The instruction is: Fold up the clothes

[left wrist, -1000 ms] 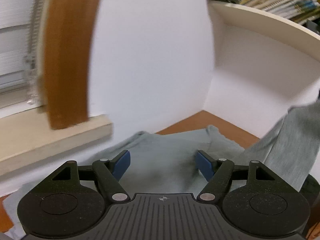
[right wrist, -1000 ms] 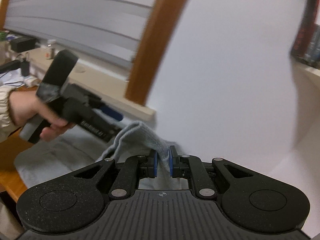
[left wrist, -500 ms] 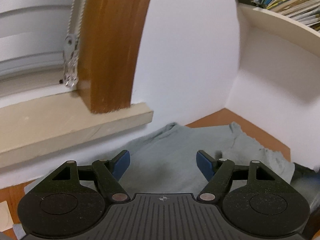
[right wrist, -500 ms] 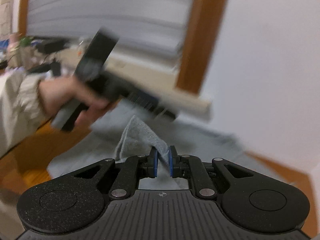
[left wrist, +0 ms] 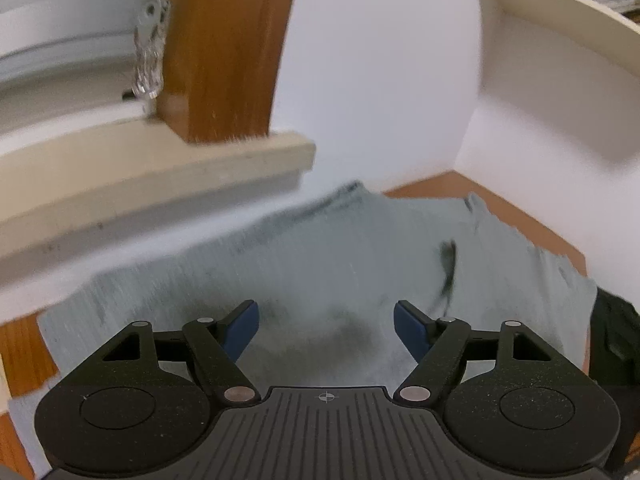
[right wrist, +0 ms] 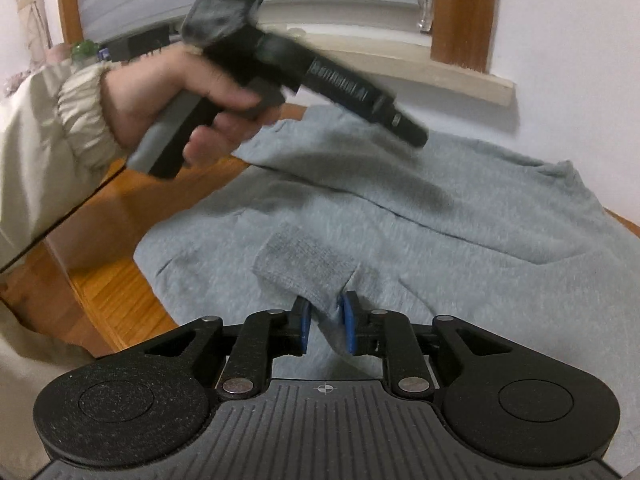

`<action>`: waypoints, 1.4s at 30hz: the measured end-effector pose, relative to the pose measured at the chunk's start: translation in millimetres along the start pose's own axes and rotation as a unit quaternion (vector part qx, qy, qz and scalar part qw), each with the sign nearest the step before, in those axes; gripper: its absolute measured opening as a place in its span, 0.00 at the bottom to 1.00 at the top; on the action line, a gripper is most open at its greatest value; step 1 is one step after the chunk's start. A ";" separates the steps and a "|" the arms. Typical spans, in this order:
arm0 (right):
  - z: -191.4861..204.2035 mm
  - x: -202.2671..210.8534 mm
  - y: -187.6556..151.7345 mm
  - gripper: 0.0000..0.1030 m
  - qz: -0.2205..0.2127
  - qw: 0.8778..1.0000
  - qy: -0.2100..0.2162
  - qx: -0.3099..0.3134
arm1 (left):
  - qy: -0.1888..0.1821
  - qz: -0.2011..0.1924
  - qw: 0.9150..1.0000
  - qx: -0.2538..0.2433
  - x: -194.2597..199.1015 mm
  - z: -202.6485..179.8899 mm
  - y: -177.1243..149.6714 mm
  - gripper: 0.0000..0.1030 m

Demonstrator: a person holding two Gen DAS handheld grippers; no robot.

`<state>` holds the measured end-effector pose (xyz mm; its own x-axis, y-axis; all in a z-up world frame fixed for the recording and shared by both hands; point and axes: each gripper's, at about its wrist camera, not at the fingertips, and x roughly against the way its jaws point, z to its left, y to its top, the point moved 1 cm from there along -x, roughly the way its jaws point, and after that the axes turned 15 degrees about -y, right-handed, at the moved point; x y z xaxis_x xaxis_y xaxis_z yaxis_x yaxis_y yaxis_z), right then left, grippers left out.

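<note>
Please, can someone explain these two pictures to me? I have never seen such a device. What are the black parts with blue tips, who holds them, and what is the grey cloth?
There is no robot here. A person holds a hand tool in each hand, each ending in a two-finger gripper with blue pads. A small camera sits on each tool and looks forward along its fingers, so each picture is one tool's own view.

In the left tool's view, the left gripper is open, above a grey garment spread on a wooden table.

In the right tool's view, the right gripper has the garment's ribbed cuff between its pads, and its jaws are opening. The person's left hand there holds the other tool.
</note>
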<state>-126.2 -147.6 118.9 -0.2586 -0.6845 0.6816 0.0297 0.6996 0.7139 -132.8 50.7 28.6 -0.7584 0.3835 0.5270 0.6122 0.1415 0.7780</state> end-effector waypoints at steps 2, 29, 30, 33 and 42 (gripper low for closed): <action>-1.1 4.2 -2.6 0.19 -0.004 1.000 -0.003 0.002 | -0.005 0.007 1.000 0.001 -1.5 -0.2 -8.4 0.75; 6.4 10.3 11.3 0.07 -0.086 0.996 -0.031 0.025 | -0.013 -0.017 1.000 0.006 30.3 11.3 -43.6 0.76; 4.7 14.8 16.2 0.07 -0.099 0.994 -0.034 0.016 | -0.009 -0.023 1.000 0.006 32.9 11.6 -40.9 0.76; 1.9 25.1 26.6 0.07 -0.131 0.991 -0.031 -0.008 | -0.002 -0.040 0.999 0.013 39.7 13.8 -33.0 0.76; 32.6 -3.4 14.8 0.14 -0.067 0.995 0.065 -0.017 | -0.004 -0.042 0.999 0.020 41.0 16.1 -28.1 0.76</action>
<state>-156.4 -128.3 121.9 -0.1347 -0.7937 0.5933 0.0366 0.5943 0.8034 -177.5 77.2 22.9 -0.8055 0.3754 0.4586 0.5557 0.2093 0.8046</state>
